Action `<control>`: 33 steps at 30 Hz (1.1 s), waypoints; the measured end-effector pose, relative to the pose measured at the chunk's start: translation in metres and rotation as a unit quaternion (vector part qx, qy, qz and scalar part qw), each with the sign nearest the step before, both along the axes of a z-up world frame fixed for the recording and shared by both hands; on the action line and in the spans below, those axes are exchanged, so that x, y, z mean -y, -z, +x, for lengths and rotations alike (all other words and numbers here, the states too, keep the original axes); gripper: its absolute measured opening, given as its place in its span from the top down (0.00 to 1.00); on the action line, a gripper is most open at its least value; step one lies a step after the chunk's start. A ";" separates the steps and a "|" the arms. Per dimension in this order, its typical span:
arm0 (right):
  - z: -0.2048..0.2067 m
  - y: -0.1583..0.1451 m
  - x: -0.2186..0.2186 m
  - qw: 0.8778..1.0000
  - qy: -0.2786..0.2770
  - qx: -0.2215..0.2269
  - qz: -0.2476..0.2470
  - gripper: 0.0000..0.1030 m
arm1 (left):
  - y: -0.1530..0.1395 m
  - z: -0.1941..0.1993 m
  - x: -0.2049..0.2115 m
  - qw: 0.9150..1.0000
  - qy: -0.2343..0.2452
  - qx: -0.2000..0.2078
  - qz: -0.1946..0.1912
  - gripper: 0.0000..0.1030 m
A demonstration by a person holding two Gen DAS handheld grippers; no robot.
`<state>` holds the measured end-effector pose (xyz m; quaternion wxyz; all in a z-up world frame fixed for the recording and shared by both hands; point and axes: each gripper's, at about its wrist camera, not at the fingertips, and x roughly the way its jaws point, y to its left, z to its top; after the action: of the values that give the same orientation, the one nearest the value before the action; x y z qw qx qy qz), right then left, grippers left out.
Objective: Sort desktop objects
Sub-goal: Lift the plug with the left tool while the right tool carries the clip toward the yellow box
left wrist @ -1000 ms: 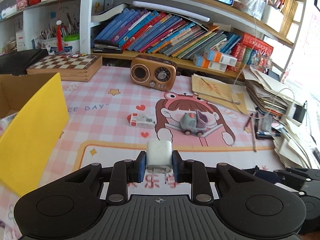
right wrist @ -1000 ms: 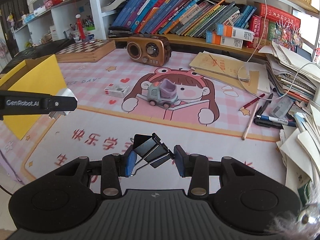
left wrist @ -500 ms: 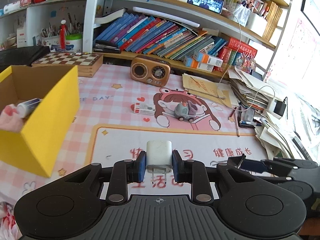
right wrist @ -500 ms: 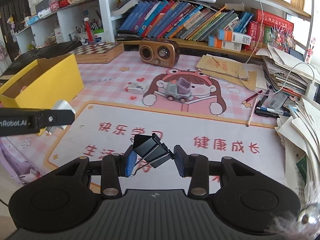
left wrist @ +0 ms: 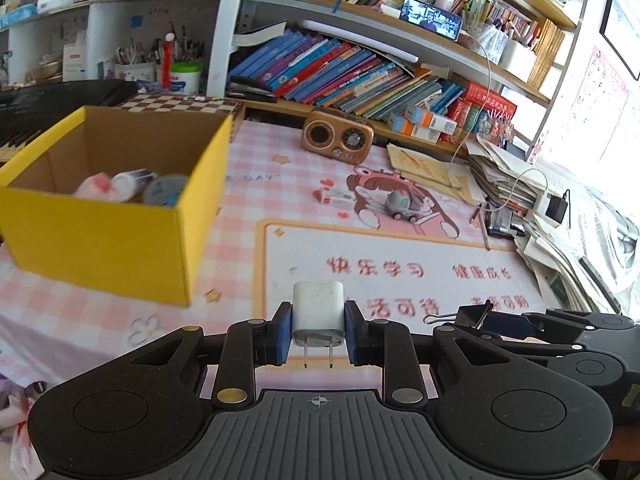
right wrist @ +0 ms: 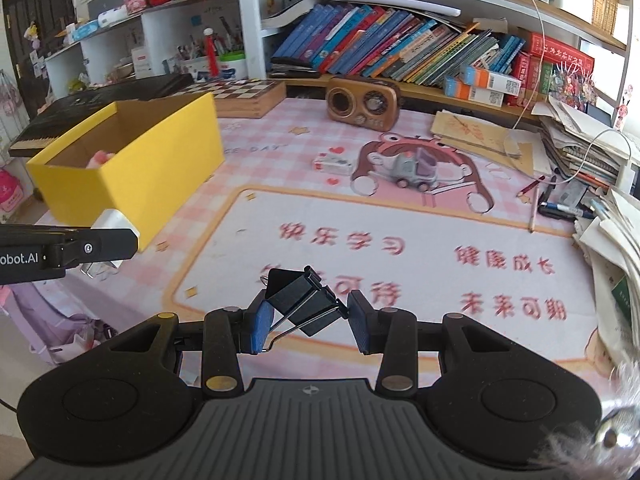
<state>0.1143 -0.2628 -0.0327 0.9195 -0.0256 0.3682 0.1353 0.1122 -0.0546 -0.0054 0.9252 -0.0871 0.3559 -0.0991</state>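
My left gripper is shut on a white plug charger, prongs pointing back at the camera, held above the pink desk mat right of the yellow cardboard box. The box holds several small items. My right gripper is shut on a black binder clip above the mat. In the right wrist view the left gripper with the charger shows at the left edge, beside the box. The right gripper and its clip show at the lower right of the left wrist view.
On the mat lie a small white-and-red box, a grey toy truck, pens and a brown radio. A chessboard box sits behind the yellow box. Paper stacks fill the right side, with bookshelves behind.
Both grippers have risen and pulled back, holding their objects. The yellow box now shows more fully, with its inside visible in the left wrist view.
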 end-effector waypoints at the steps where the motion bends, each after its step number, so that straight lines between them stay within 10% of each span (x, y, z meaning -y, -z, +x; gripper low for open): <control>1: -0.005 0.000 -0.006 1.000 0.000 0.000 0.000 0.63 | 0.000 -0.004 -0.005 1.000 0.001 0.000 0.002 0.76; 33: -0.075 -0.004 -0.145 0.998 -0.058 0.002 -0.007 0.63 | -0.004 -0.087 -0.137 0.999 -0.049 0.016 -0.010 0.76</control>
<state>0.0389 -0.1179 -0.0288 0.9107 -0.0537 0.3647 0.1862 0.0249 0.0825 -0.0011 0.9336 -0.1118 0.3353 -0.0587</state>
